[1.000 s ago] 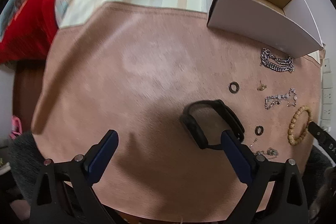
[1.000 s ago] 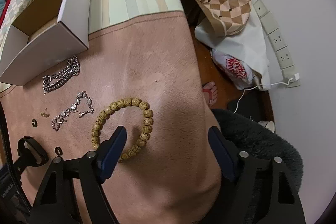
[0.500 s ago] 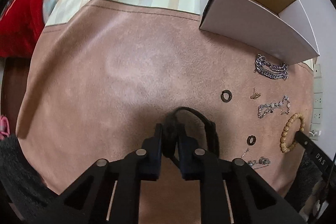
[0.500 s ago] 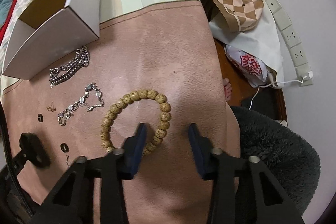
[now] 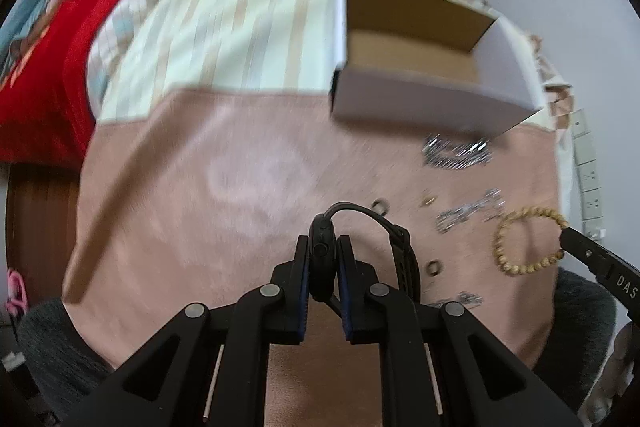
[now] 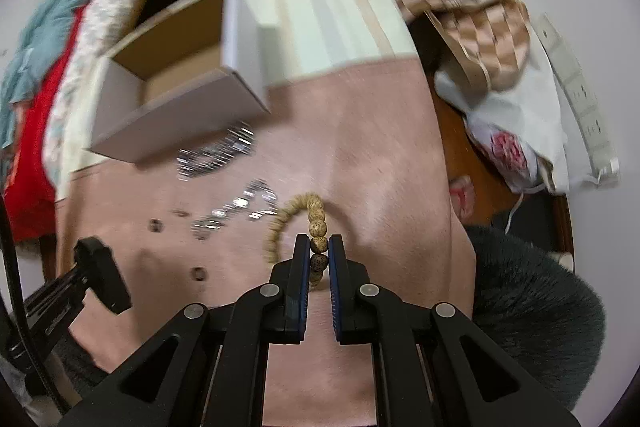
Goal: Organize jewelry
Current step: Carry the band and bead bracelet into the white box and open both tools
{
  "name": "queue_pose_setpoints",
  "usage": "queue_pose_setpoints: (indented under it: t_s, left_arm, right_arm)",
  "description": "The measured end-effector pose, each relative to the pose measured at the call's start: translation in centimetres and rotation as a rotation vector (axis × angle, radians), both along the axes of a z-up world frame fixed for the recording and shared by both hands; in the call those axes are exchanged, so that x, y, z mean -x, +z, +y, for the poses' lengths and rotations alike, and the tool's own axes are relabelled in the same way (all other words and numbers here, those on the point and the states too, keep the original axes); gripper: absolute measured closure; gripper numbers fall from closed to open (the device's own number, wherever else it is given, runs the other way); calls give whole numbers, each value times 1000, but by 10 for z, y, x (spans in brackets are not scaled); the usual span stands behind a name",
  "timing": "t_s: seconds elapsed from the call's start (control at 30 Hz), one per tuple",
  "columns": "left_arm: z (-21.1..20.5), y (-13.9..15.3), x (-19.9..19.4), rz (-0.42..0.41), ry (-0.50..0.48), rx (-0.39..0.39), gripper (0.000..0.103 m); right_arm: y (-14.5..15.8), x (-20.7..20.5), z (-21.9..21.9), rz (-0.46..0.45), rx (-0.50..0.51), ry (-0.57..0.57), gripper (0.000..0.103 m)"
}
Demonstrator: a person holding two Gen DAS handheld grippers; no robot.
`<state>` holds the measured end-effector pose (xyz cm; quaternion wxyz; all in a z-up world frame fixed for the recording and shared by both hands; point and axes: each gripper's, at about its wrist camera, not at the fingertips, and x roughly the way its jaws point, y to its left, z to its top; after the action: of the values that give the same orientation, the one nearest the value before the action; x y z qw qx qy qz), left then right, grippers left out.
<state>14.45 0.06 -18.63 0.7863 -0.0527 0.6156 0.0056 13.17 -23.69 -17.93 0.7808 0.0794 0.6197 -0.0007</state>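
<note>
Barely begun: left gripper (image 5: 323,259) fingers clamped on the black watch (image 5: 322,259), right gripper (image 6: 319,255) fingers pinching the bead bracelet (image 6: 316,227), both just above the worktop (image 5: 200,227), box (image 5: 416,55) apparently empty, chains (image 5: 456,153) and rings (image 5: 435,267) left lying loose.

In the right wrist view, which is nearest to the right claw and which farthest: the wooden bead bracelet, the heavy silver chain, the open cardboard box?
1. Wooden bead bracelet: gripped between the right claw fingers.
2. Heavy silver chain: ahead and left, on the pink cloth.
3. Open cardboard box: behind the chain, farther left.
</note>
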Motion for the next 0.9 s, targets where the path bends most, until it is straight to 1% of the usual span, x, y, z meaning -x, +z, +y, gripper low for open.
queue_pose_setpoints:
  t_s: [0.1, 0.13, 0.17, 0.2, 0.3, 0.33, 0.43, 0.47, 0.53, 0.67, 0.73, 0.8, 0.9]
  left_arm:
    - [-3, 30, -9, -49, -22, 21, 94]
    - [-9, 26, -12, -63, -27, 22, 94]
    - [-11, 38, -18, -82, -35, 30, 94]
    - [-9, 37, -18, -94, -40, 38, 94]
    - [-7, 50, -41, -128, -52, 45, 94]
    - [-9, 55, -48, -137, -52, 46, 94]
    - [-5, 58, -70, -155, -56, 42, 94]
    - [-5, 59, -81, -153, -60, 42, 94]
    - [-1, 52, -100, -143, -59, 45, 94]
    - [2, 36, -130, -102, -54, 65, 94]
    - [5, 22, -145, -53, -47, 101, 94]
    - [6, 9, -154, -15, -42, 127, 94]
    - [5, -2, -164, 14, -46, 145, 93]
  right_arm:
    - [31, -3, 12, -56, -24, 30, 94]
    - [40, -5, 15, -74, -29, 38, 94]
    - [53, -8, 20, -100, -36, 51, 94]
    - [64, -11, 22, -121, -45, 62, 94]
    - [95, -30, 31, -179, -65, 95, 94]
    - [102, -36, 33, -195, -67, 106, 94]
    - [120, -62, 42, -236, -59, 136, 94]
    - [122, -73, 46, -242, -51, 146, 94]
    - [119, -92, 53, -236, -44, 158, 94]
    - [98, -131, 65, -180, -35, 178, 94]
    - [83, -148, 68, -147, -35, 177, 94]
    - [71, -158, 71, -126, -36, 177, 94]
    - [57, -167, 74, -106, -47, 184, 94]
